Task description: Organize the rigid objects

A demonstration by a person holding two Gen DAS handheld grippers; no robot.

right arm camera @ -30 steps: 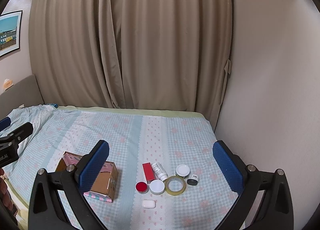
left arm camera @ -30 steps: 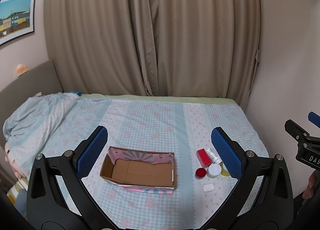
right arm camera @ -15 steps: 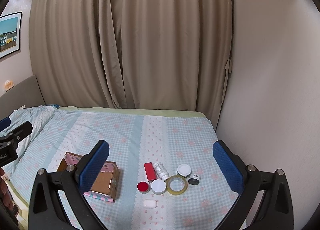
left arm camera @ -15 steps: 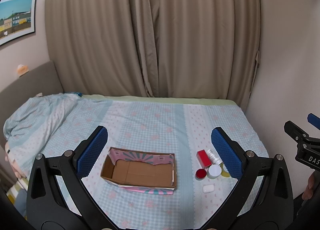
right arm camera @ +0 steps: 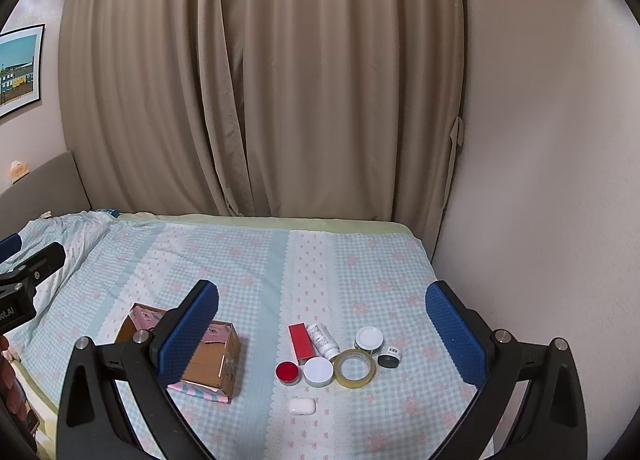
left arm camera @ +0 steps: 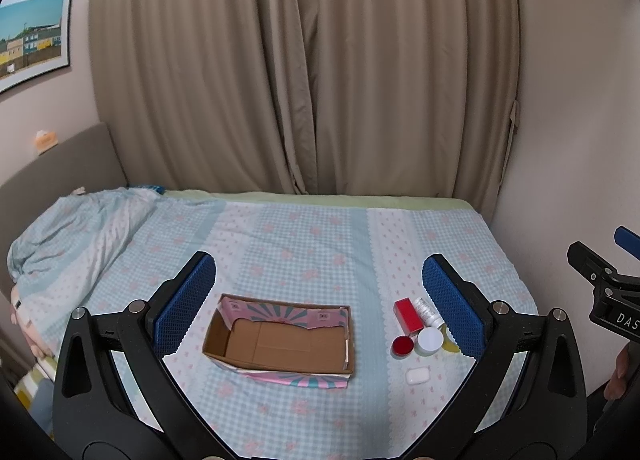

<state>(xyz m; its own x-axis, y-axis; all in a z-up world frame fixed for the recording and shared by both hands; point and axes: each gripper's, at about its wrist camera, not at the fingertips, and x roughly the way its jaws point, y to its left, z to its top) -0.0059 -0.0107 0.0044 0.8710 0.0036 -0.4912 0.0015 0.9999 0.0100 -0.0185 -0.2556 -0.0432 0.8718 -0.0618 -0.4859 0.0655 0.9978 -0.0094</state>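
Barely any change from a second ago: both tools, left tool (left arm camera: 316,306) and right tool (right arm camera: 322,330), hover spread apart and empty. The box (left arm camera: 280,340) sits mid-frame on the bed (left arm camera: 304,236); the jars (right arm camera: 318,372) cluster right, untouched. Sorting hasn't begun.

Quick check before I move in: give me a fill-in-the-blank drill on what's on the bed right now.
1. The cardboard box on the bed is ____ inside.
2. The tape ring lies between the white-lidded jar and the small ____ jar.
3. The bottle lies on its ____ beside the red box.
4. Both grippers' fingers hold ____.

Missing words: empty; black; side; nothing
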